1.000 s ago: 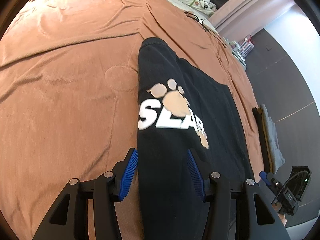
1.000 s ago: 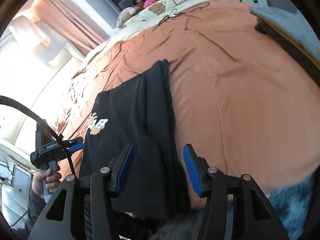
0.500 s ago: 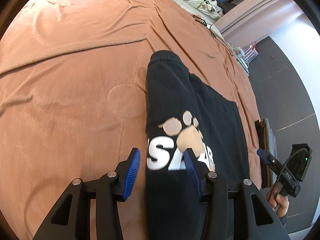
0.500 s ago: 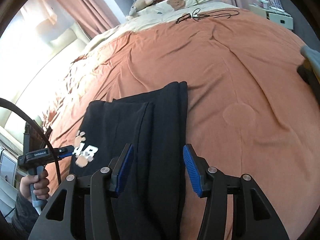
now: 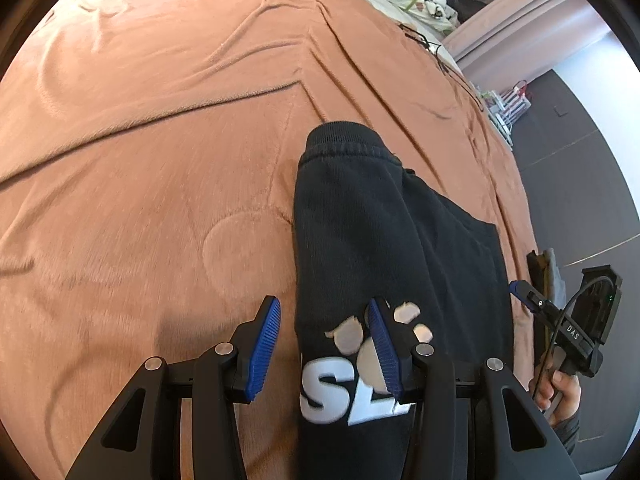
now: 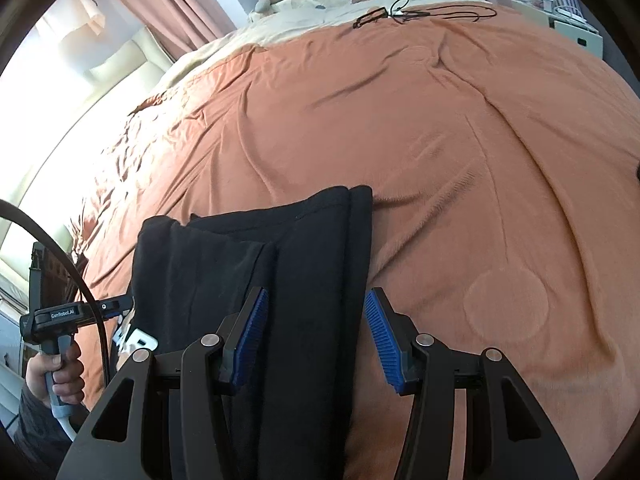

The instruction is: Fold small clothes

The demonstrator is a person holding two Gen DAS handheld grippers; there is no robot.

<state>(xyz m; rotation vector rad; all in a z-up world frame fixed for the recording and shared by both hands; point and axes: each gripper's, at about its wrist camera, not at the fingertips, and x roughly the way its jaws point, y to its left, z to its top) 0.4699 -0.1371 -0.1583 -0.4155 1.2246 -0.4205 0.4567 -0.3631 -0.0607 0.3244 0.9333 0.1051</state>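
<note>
Change: both tools slid forward along the black sweatshirt [image 5: 372, 240] over the last second; cuffed end now much nearer the left gripper [image 5: 324, 344], printed paw and white letters dropped right down between its fingers.
Meaning: reads as lining up for the next fold, nothing gripped so far; fold only partly done, by the look of it.
Left gripper: fingers apart, straddling the sweatshirt's left edge, one pad over the print, the other over the blanket.
Right gripper [image 6: 316, 340]: fingers apart too, spanning the sweatshirt's right-hand folded edge, not pinching.
Sweatshirt: flat on the orange blanket [image 6: 460, 168], narrowed to a long strip, sleeve laid back over the body, layered edges stacked on its right side.
Look: thick dark fleece, ribbed cuff at the far end, bold print near the left tool.
</note>
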